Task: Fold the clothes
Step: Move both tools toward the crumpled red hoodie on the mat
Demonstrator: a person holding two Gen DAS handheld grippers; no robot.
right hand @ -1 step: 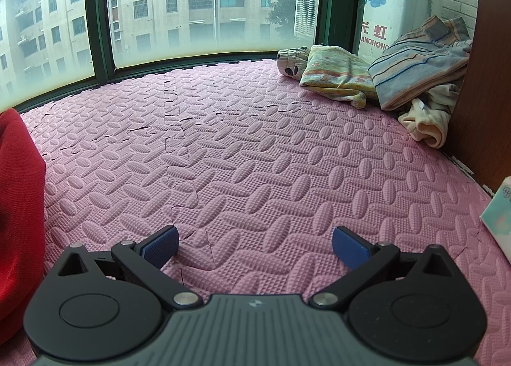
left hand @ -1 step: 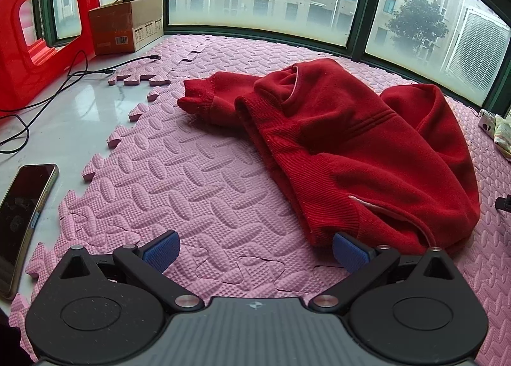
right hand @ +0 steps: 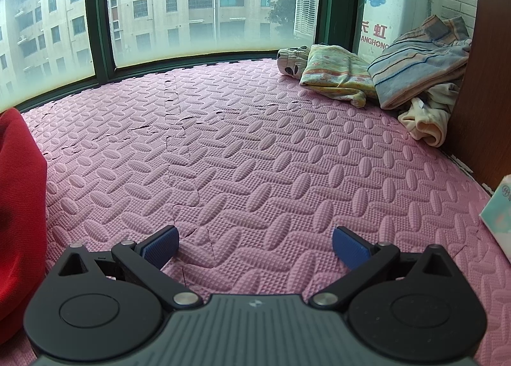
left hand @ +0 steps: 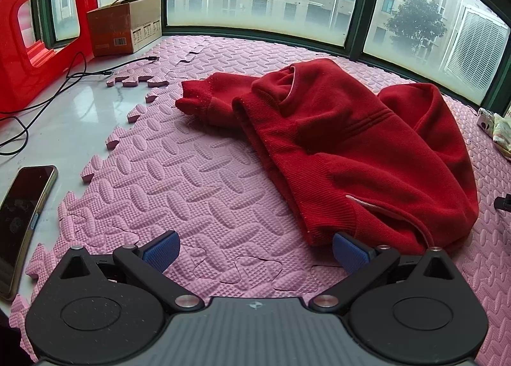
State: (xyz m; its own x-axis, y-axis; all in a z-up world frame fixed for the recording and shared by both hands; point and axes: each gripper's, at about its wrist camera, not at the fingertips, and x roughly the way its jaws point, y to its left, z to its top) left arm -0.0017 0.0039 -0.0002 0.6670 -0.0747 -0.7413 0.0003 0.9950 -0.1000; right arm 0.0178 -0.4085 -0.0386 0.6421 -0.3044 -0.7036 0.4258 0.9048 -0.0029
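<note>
Far left in the left wrist view there's a smartphone lying on the bare white surface, with a black cable trailing toward a cardboard box by the window. The left gripper hangs low over the pink foam mat, jaws spread wide, holding nothing. Its right fingertip sits just beside the near hem of the red sweater, which is crumpled in a heap on the mat. Over on the right wrist view, the right gripper is also spread wide and empty above bare mat. A pile of clothes sits far right by the window.
</note>
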